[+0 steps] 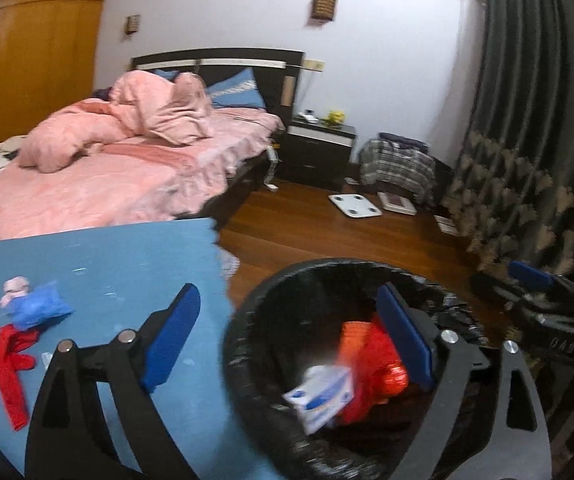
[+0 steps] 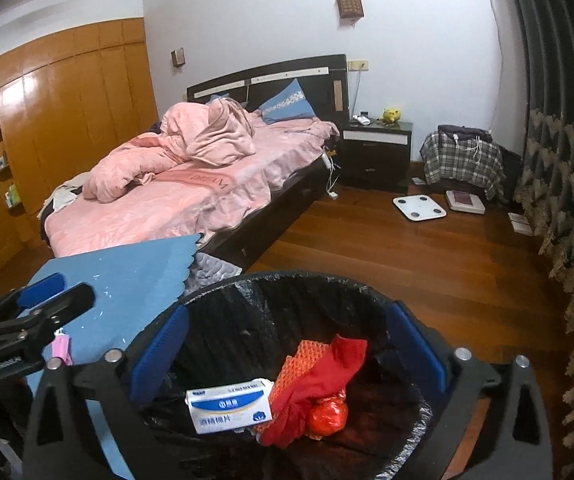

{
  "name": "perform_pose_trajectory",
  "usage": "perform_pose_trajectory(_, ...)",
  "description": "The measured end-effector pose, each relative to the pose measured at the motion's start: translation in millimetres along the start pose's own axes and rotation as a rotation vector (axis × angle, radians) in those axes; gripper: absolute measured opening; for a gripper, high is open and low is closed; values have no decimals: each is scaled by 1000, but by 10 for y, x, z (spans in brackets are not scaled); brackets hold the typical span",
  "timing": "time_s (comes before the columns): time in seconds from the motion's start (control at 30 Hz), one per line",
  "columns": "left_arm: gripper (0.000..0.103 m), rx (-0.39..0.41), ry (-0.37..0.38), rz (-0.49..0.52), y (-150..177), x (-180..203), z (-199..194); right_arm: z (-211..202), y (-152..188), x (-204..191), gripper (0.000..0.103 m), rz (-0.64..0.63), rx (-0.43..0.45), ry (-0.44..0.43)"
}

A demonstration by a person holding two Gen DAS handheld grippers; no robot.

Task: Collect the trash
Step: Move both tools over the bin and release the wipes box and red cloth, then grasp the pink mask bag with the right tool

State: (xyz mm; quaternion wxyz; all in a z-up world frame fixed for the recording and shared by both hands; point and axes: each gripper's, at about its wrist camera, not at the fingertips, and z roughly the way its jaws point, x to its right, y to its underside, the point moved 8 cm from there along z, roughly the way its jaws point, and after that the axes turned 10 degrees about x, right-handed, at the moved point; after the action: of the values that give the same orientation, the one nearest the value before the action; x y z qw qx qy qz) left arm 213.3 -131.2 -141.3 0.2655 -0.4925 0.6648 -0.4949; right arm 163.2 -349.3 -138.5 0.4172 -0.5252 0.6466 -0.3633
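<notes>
Both my hand-held grippers are over the trash bin (image 2: 247, 292), which has a black liner and sits on the wood floor (image 2: 427, 256) just beside the blue counter (image 1: 107, 260).

My right hand-held gripper (image 2: 287, 352) hangs right above the bin's mouth, jaws wide apart, nothing btwn the blue pads (image 2: 159, 356). Below it, inside the bin: a white-and-blue box (image 2: 229, 406) w/ printed text, lying on its side; a red cloth-like piece (image 2: 327, 372) draped next to it; an orange textured piece (image 2: 307, 354) behind; a shiny red-orange wad (image 2: 329, 414) at the front. The box touches the red piece.

My left hand-held gripper (image 1: 287, 344) is also spread wide, empty. Its left finger sits over the counter edge, its right finger over the bin. In the left wrist view the box (image 1: 321, 398) looks blurred, so can't tell if it's resting or mid-drop.

Trash not yet in the bin, all on the counter's left part: a blue crumpled bag (image 1: 41, 308), a pinkish wad (image 1: 15, 290) touching its far-left side, and a red strip (image 1: 9, 372) nearer me. A small pink item (image 2: 62, 346) shows at the counter edge in the right wrist view, partly hidden by my left hand-held gripper.

Bed (image 2: 167, 200) w/ pink bedding is behind the counter.
</notes>
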Motion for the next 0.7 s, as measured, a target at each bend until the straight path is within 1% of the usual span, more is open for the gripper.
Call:
perform_pose_trajectory(0.13,91,6,-87,-15,53,-398,-204,36,6,-189,97,5,-12,-32)
perform_pose_trajectory(0.23,91,13,-149,-18,76,-638,-365,62,8,-424,97,0,-9,-72)
perform_pose_trajectory(0.3,91,16,-204,-11,96,-845,-493,89,9,-612,97,-8,-9,-102)
perform_pose_trajectory(0.43,91,21,-289,-20,115,-1195,-703,167,50,-1075,97,-40,-18,-176)
perform_pose_trajectory(0.53,91,20,-361,-39,170,-1527,-871,204,79,-1427,97,-64,-18,-229)
perform_pose_trajectory(0.7,91,14,-443,-68,250,-1942,-1065,280,170,-2002,97,-112,-11,-307)
